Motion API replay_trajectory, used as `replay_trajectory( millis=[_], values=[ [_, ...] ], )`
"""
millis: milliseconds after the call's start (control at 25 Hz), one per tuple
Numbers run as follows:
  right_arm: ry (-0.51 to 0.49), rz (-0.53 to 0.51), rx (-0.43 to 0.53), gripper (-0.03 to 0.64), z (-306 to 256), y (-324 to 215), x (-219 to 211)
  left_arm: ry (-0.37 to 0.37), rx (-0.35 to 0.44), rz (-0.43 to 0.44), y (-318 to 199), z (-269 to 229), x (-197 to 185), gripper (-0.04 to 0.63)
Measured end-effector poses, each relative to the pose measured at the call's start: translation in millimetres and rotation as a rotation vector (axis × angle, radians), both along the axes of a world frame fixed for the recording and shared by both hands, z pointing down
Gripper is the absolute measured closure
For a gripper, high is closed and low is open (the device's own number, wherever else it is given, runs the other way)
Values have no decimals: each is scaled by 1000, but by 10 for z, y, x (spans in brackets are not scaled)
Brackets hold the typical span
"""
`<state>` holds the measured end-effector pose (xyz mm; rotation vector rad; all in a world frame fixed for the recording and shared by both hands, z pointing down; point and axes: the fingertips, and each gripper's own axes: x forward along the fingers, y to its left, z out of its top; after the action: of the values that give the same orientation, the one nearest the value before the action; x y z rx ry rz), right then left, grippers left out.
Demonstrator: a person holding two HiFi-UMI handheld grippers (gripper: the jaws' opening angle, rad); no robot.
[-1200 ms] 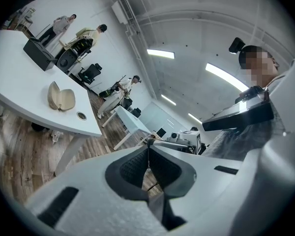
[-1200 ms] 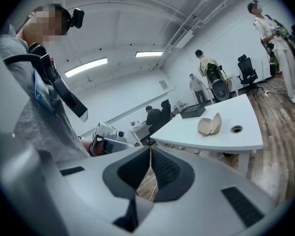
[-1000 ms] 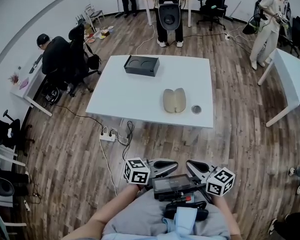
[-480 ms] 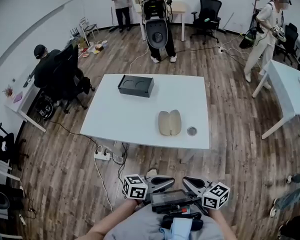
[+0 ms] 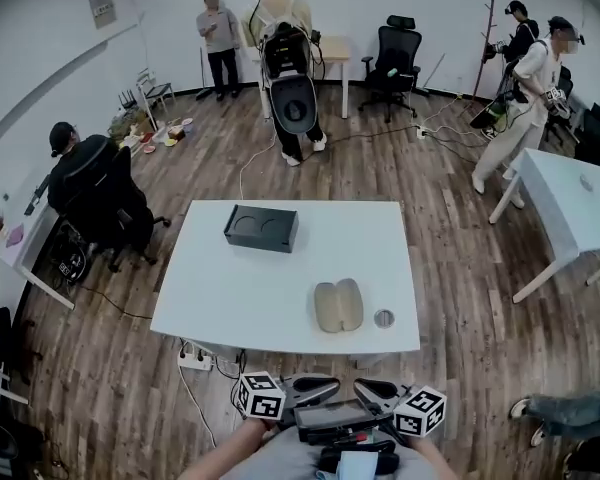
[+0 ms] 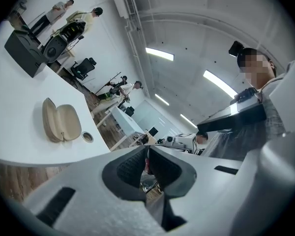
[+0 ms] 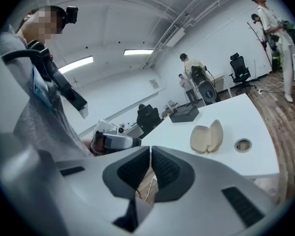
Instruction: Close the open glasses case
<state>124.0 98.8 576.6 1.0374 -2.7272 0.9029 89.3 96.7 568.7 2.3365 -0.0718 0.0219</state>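
Observation:
The beige glasses case point(image 5: 338, 305) lies open, both halves spread flat, near the front right of the white table point(image 5: 220, 298). It also shows in the left gripper view point(image 6: 61, 126) and the right gripper view point(image 7: 206, 137). My left gripper point(image 5: 336, 381) and right gripper point(image 5: 359, 386) are held close to my body, below the table's near edge and well short of the case. Both are shut with nothing between the pads point(image 6: 132, 167) point(image 7: 168, 168), and their tips point toward each other.
A black box point(image 5: 261, 228) sits at the table's far left. A small round metal ring point(image 5: 384, 318) lies right of the case. A power strip point(image 5: 195, 361) and cables lie on the floor by the table's front left. People stand or sit around; another white table point(image 5: 570, 198) is at right.
The table and case have drawn nearer and lower in the head view as I walked toward them. Both grippers stayed shut and close to my body.

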Motion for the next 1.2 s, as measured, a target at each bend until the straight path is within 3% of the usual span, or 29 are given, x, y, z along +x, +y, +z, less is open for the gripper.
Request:
replay_trajectory(
  millis=[280,440,640,920,1200],
  values=[
    [13,56,-15,586,-25,-611,-239,42,0,42,-660,-103,-277,575],
    [16,138,-5,586,-99,-987,-194,54,47,58,-1047,-179,-371,575],
    [83,139,-4,586,-51,-1071,-456,62,40,79,-1157,-115,-655,575],
    [98,125,25,586,-45,-1275,-403,64,104,119,-1407,-149,-449,575],
    [115,138,15,586,-2,-1341,-325,-15,201,225,-1251,-87,-274,575]
  ],
)
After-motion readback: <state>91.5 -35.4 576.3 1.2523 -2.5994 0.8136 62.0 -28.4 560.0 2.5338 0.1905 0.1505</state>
